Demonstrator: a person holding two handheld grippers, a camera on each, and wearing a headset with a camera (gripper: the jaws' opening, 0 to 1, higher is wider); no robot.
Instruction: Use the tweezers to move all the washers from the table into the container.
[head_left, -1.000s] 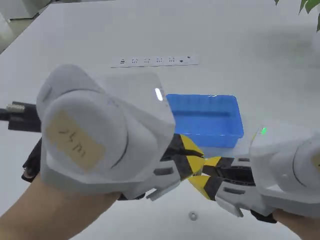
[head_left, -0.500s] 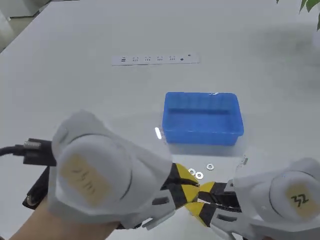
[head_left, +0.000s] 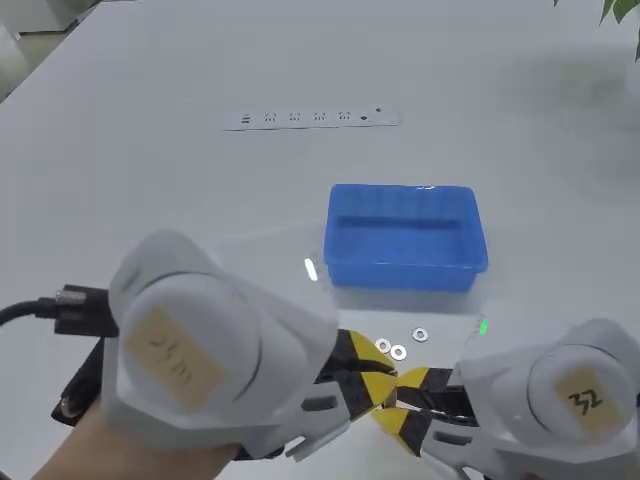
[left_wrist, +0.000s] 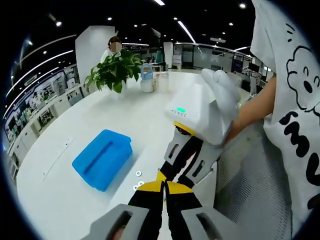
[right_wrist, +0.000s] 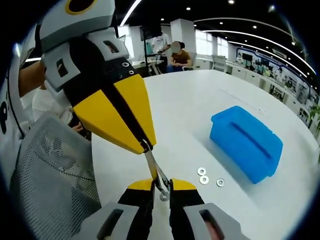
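While a second ago the left gripper (head_left: 372, 375) was riding high enough to hide the near left corner of the container (head_left: 405, 272), both grippers are now sitting lower and closer to the person. The whole blue container is showing in the head view, with three washers (head_left: 399, 352) lying on the table (head_left: 200, 190) just in front of its near wall, not touching it. Against half a second ago, hardly anything is differing.

The two grippers are meeting nose to nose over the table's near part. The left gripper's jaws are pressing together on the thick end of the tweezers (right_wrist: 154, 167), and the right gripper (head_left: 415, 390) is holding its jaws drawn in tight on the thin end. Something ring-like is showing at the tweezers' tip, too small to tell what it is.

Bare white surface is stretching wide on every side of the container – back to the power strip (head_left: 310, 119) and off to the right. A cable (head_left: 30, 312) is trailing from the left gripper's rear. The table's near edge is running just beside a mesh chair (right_wrist: 50, 170) in the right gripper view.
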